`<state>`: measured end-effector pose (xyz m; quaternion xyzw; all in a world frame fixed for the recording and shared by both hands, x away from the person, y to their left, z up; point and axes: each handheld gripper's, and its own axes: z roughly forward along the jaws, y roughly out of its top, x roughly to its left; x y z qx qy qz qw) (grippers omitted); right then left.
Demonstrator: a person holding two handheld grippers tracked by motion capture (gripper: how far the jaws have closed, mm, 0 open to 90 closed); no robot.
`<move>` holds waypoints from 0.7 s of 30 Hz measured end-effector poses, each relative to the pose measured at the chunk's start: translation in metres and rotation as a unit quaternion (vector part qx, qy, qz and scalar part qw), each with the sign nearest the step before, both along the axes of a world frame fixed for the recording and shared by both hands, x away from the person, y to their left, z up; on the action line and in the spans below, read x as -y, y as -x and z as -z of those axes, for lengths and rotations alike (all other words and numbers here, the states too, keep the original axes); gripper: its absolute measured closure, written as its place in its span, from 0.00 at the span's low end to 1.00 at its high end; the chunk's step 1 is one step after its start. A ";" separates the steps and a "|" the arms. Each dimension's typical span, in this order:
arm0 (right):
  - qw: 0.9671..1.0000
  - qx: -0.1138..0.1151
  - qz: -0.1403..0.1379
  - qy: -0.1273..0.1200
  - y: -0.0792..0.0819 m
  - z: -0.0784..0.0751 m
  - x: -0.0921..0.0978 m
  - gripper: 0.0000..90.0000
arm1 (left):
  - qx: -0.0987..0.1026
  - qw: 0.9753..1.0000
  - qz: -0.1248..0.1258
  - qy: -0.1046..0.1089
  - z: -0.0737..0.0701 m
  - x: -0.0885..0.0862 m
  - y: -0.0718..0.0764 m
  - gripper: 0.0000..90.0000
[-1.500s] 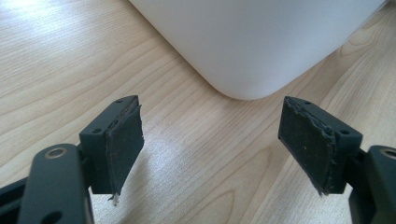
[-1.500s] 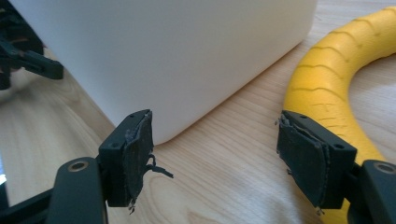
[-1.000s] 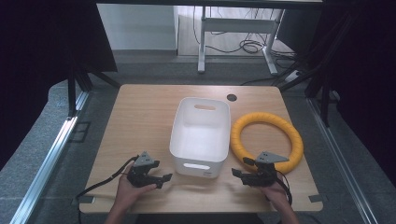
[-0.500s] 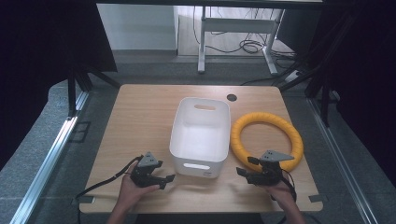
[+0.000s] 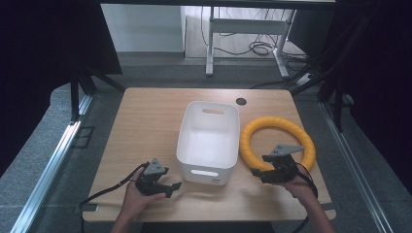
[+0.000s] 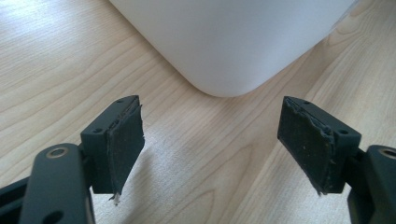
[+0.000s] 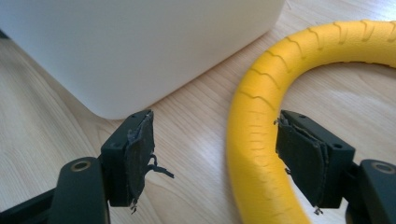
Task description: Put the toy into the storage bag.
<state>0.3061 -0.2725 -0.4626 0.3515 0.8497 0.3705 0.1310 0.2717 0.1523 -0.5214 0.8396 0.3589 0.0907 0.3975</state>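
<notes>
Yellow ring (image 5: 278, 141) lies flat on the wooden table (image 5: 145, 126), just right of the white bin (image 5: 210, 141), and it is the thing the work turns on.

Taking the scene from the left: the left gripper (image 5: 171, 187) rests low near the table's front edge, much where it was a second ago, its jaws spread wide with nothing between them; in the left gripper view its pads (image 6: 125, 144) frame only bare wood and the rounded near corner of the bin (image 6: 233, 42). The bin stands upright and holds nothing.

The change is on the right. Over the last second the right gripper (image 5: 258, 174) has crept toward the ring, and now its jaws, wide open, straddle the near part of the ring (image 7: 261, 140): one pad (image 7: 303, 156) sits inside the loop, the other outside. Whether either pad touches the foam I cannot tell. To my eye this is the approach finished and the grip about to come; closing now should catch the ring.

Counted: one ring, one bin, two grippers, one table.
</notes>
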 end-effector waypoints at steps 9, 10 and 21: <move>0.998 -0.041 0.000 0.040 -0.027 0.001 0.005 0.31 | -0.001 1.000 0.002 -0.008 0.002 0.001 -0.001 0.25; 0.998 -0.045 0.000 0.044 -0.028 0.002 0.005 0.31 | -0.001 1.000 0.001 -0.008 0.003 0.002 -0.001 0.25; 0.990 -0.084 -0.016 0.108 -0.038 0.017 0.009 0.31 | -0.006 1.000 0.002 -0.014 0.007 0.005 -0.003 0.25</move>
